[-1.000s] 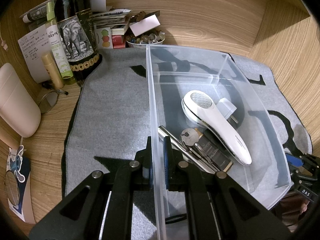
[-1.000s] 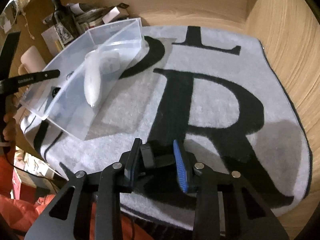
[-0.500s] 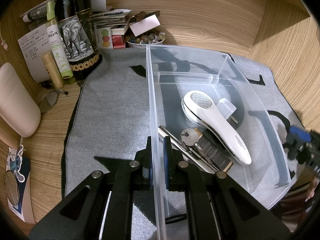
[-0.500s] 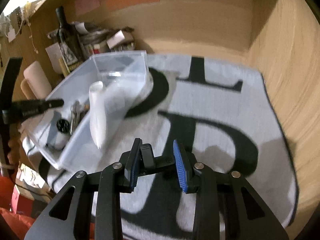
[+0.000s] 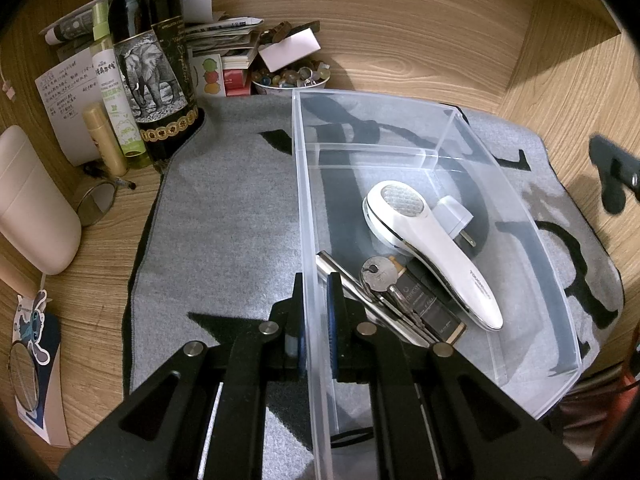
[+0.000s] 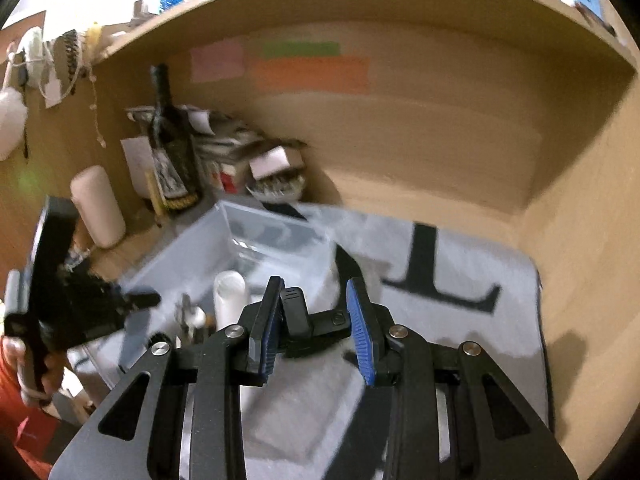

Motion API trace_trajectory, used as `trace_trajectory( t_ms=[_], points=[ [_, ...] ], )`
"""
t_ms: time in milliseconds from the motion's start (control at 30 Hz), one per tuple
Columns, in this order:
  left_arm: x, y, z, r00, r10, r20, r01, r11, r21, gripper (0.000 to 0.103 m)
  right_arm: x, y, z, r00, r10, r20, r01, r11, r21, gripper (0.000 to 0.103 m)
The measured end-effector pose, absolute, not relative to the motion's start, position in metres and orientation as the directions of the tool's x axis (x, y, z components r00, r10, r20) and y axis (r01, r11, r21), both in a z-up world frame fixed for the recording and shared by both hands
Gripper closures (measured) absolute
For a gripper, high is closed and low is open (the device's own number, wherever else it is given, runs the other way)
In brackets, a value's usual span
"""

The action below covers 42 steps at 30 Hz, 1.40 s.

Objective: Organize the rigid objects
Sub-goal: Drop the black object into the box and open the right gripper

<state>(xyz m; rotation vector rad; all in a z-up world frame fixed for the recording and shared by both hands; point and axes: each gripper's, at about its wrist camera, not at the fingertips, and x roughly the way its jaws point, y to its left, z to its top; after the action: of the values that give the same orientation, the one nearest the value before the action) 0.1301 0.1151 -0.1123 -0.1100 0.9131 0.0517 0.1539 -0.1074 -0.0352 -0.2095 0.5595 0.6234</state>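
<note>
A clear plastic bin [image 5: 440, 152] stands on a grey mat [image 5: 224, 208] with black letters. In it lie a white handheld device [image 5: 424, 240], a white plug [image 5: 454, 216], keys [image 5: 378, 274] and a dark rectangular piece [image 5: 432, 308]. My left gripper [image 5: 316, 280] is shut on the bin's left wall. My right gripper [image 6: 314, 312] hangs above the mat, right of the bin [image 6: 256, 232], shut on a small black fob-like object [image 6: 304, 316]. The picture there is blurred.
A dark wine bottle [image 5: 152, 60], a spray bottle [image 5: 114, 92], papers and a bowl of stones [image 5: 292, 78] crowd the back left corner. A cream case [image 5: 28, 200] and a small mirror [image 5: 96, 204] lie left of the mat. Wooden walls close in behind and on the right.
My right gripper has risen and tipped upward with the black object in it, and the back wall now fills its view. The left gripper and the bin have stayed put.
</note>
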Motion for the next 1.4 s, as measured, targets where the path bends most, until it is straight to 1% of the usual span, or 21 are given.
trace_trajectory(
  t_ms=[133, 233, 400, 667, 800, 1067, 1233, 1367, 1400],
  points=[
    [0.13, 0.116, -0.112, 0.611, -0.003, -0.792, -0.092, 0.993, -0.075, 0.096, 0.155, -0.084, -0.035, 0.652, 0.518, -0.554, -0.645, 0.763, -0.046, 0.074],
    [0.129, 0.116, -0.113, 0.611, -0.003, -0.792, -0.092, 0.993, -0.075, 0.096, 0.157, -0.065, -0.041, 0.62, 0.534, -0.575, -0.681, 0.73, -0.055, 0.074],
    [0.129, 0.116, -0.113, 0.611, -0.003, -0.792, -0.091, 0.993, -0.075, 0.096, 0.16, -0.033, -0.06, 0.551, 0.539, -0.637, -0.736, 0.673, -0.068, 0.074],
    [0.128, 0.116, -0.114, 0.612, -0.005, -0.791, -0.09, 0.993, -0.076, 0.096, 0.163, -0.007, -0.094, 0.454, 0.488, -0.745, -0.792, 0.604, -0.088, 0.073],
    [0.128, 0.116, -0.114, 0.611, -0.007, -0.791, -0.091, 0.993, -0.079, 0.096, 0.164, -0.003, -0.099, 0.43, 0.47, -0.771, -0.802, 0.59, -0.087, 0.073],
    [0.128, 0.116, -0.114, 0.611, -0.006, -0.792, -0.091, 0.993, -0.078, 0.097, 0.169, -0.003, -0.1, 0.41, 0.466, -0.784, -0.798, 0.6, -0.061, 0.072],
    [0.127, 0.115, -0.113, 0.613, -0.004, -0.79, -0.09, 0.993, -0.074, 0.096, 0.167, -0.008, -0.095, 0.431, 0.474, -0.768, -0.787, 0.613, -0.064, 0.061],
    [0.126, 0.114, -0.11, 0.622, 0.013, -0.783, -0.095, 0.994, -0.059, 0.096, 0.163, -0.018, -0.084, 0.464, 0.494, -0.735, -0.774, 0.629, -0.065, 0.043],
    [0.125, 0.113, -0.109, 0.622, 0.018, -0.783, -0.099, 0.994, -0.056, 0.093, 0.162, -0.021, -0.081, 0.474, 0.498, -0.726, -0.771, 0.633, -0.069, 0.041]
  ],
)
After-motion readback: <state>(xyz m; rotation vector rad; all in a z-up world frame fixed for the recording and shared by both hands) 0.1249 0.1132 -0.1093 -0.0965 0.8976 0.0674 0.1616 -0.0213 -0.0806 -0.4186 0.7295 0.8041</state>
